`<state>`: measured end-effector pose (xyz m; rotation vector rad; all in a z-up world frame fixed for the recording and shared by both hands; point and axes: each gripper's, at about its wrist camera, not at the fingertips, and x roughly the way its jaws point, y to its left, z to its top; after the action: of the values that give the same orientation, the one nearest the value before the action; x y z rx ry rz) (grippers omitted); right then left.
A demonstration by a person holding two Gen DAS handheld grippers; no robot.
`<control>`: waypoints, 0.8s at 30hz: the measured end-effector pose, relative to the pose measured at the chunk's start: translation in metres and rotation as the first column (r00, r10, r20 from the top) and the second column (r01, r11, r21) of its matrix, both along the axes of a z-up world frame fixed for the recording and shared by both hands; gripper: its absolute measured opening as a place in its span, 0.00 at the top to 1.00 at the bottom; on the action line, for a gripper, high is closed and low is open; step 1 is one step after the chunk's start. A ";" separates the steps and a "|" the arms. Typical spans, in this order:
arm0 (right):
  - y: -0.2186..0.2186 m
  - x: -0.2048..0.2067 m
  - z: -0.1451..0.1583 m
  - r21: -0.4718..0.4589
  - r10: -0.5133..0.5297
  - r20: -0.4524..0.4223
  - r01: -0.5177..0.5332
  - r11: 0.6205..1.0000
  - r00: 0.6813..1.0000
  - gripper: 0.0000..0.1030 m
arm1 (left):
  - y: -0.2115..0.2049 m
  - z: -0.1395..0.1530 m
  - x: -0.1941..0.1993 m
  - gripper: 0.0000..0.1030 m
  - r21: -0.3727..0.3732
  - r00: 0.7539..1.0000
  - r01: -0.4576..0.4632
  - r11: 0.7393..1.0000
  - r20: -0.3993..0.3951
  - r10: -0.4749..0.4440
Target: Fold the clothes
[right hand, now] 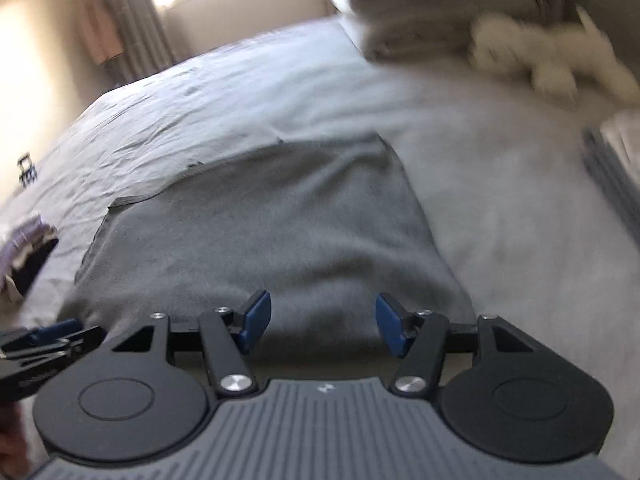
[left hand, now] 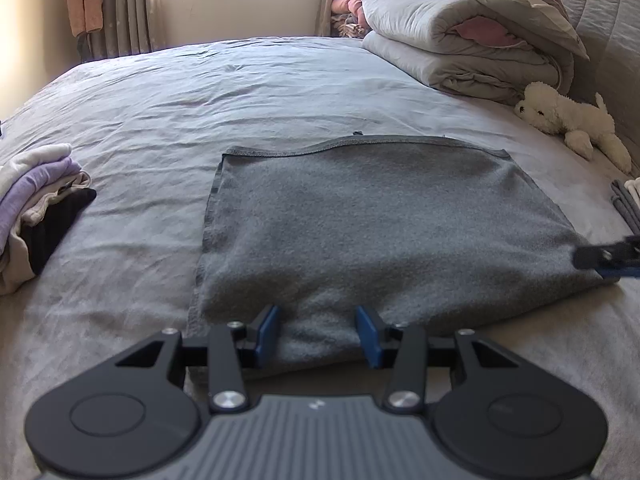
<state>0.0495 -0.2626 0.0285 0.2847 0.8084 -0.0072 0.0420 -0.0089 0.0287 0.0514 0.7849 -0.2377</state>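
Note:
A dark grey garment (left hand: 360, 220) lies folded into a flat rectangle on the bed sheet (left hand: 200, 92). My left gripper (left hand: 318, 334) sits at its near folded edge. The blue pads (left hand: 267, 334) stand apart, with the soft fold bulging between them. In the left wrist view my right gripper (left hand: 596, 258) shows at the far right, beside the garment's near right corner. The right wrist view is blurred. There my right gripper (right hand: 324, 320) is open over the near edge of the garment (right hand: 260, 232), nothing pinched. My left gripper (right hand: 44, 338) shows at the lower left.
A loose pile of white, lilac and black clothes (left hand: 36, 208) lies at the left. Folded quilts (left hand: 460, 40) and a white plush dog (left hand: 568, 120) sit at the back right. Flat grey folded items (left hand: 626, 200) lie at the right edge.

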 end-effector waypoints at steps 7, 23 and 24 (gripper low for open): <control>-0.033 -0.032 -0.010 0.214 -0.125 -0.055 0.134 0.968 0.991 0.37 | 0.001 0.000 0.001 0.56 -0.003 1.000 -0.002 1.000 -0.003 0.002; -0.038 -0.027 -0.033 0.439 -0.331 0.090 0.261 0.860 0.939 0.29 | 0.002 0.000 0.002 0.55 -0.014 1.000 -0.008 1.000 -0.010 0.008; -0.037 -0.024 -0.033 0.473 -0.317 0.091 0.239 0.848 0.944 0.29 | 0.002 0.000 0.002 0.55 -0.014 1.000 -0.008 1.000 -0.010 0.008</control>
<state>0.0253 -0.2998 -0.0048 0.8420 0.5861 -0.0672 0.0436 -0.0072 0.0284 0.0336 0.7935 -0.2360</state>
